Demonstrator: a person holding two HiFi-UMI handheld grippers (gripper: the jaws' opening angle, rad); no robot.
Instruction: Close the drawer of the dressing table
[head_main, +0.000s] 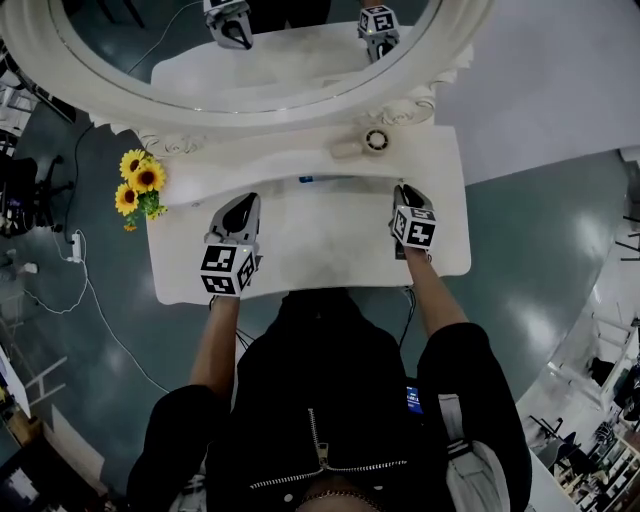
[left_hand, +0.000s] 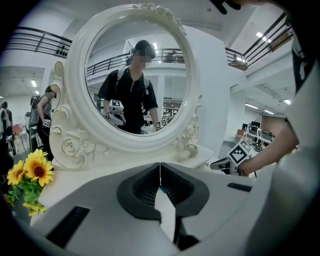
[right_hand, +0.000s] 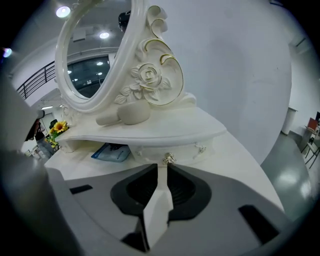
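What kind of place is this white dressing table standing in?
Probably a large open hall or workplace, not a bedroom: glossy grey-green floor, black upper-level railings under ceiling lights, and desks with monitors.

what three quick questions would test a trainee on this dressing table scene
1. True or false: the sunflowers stand at the table's right end.
2. Which gripper's jaws point at the drawer knob? A. left gripper B. right gripper
3. What colour is the packet under the shelf?
Key: 1 false, they stand at the left end. 2 B. 3 blue.
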